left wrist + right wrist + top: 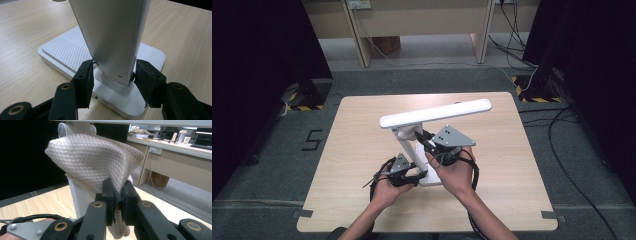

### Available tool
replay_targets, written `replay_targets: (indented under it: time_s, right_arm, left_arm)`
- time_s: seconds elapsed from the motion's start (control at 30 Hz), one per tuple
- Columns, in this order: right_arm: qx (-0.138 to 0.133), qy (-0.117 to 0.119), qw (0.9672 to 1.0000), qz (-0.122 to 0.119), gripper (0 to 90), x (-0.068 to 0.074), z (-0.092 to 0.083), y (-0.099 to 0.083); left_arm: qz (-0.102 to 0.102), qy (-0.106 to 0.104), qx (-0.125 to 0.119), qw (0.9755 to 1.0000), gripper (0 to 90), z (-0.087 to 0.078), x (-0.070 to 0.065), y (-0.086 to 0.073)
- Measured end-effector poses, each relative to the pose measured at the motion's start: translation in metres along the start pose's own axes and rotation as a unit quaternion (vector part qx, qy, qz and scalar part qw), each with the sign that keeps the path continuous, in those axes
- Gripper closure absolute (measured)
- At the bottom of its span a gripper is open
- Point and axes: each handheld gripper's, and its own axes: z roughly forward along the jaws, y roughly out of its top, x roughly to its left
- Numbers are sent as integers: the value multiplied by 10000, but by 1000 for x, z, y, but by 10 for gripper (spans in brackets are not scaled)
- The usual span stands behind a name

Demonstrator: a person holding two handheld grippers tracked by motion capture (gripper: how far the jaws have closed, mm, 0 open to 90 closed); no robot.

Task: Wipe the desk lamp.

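A white desk lamp stands on the table, its long head bar (435, 113) above its flat base (432, 179). In the left gripper view the lamp's sloping arm (112, 32) rises from the ribbed base (62, 52). My left gripper (113, 70) is open, one pad on each side of the arm's foot, close to it. It sits at the base's left (404, 172). My right gripper (117, 190) is shut on a cream woven cloth (92, 157). The cloth is bunched against the lamp's arm (78, 195), just under the hinge (75, 127). In the high view the right gripper (428, 138) reaches the arm from the right.
The wooden table (362, 125) has bare surface all round the lamp. Grey carpet with a taped "5" (312, 140) surrounds it. Desk legs (362, 45) stand behind, cables (562, 125) trail at the right, and black curtains (257, 50) hang at both sides.
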Motion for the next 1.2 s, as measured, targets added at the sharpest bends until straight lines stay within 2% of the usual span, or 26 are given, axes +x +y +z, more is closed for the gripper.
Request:
replay_targets:
  time_s: [0.13,0.27,0.33,0.87,1.1,1.2]
  right_arm:
    - [21,30,10000,-33,835,-1,1,-1]
    - [64,68,9999,43,836,2,2,-3]
    - [96,85,9999,-19,837,2,3,-4]
    - [297,188,9994,-78,839,11,10,-16]
    - [357,220,9991,-92,839,12,13,-20]
    - [402,222,9989,-62,839,13,13,-23]
  left_arm:
    - [10,-25,-4,10000,489,1,1,0]
    - [15,-8,32,10000,489,0,0,0]
    - [9,8,29,10000,489,1,0,0]
    - [66,49,62,9999,488,2,-2,-1]
    - [131,8,176,9998,500,1,-3,-2]
    - [186,51,192,9996,515,3,-4,-3]
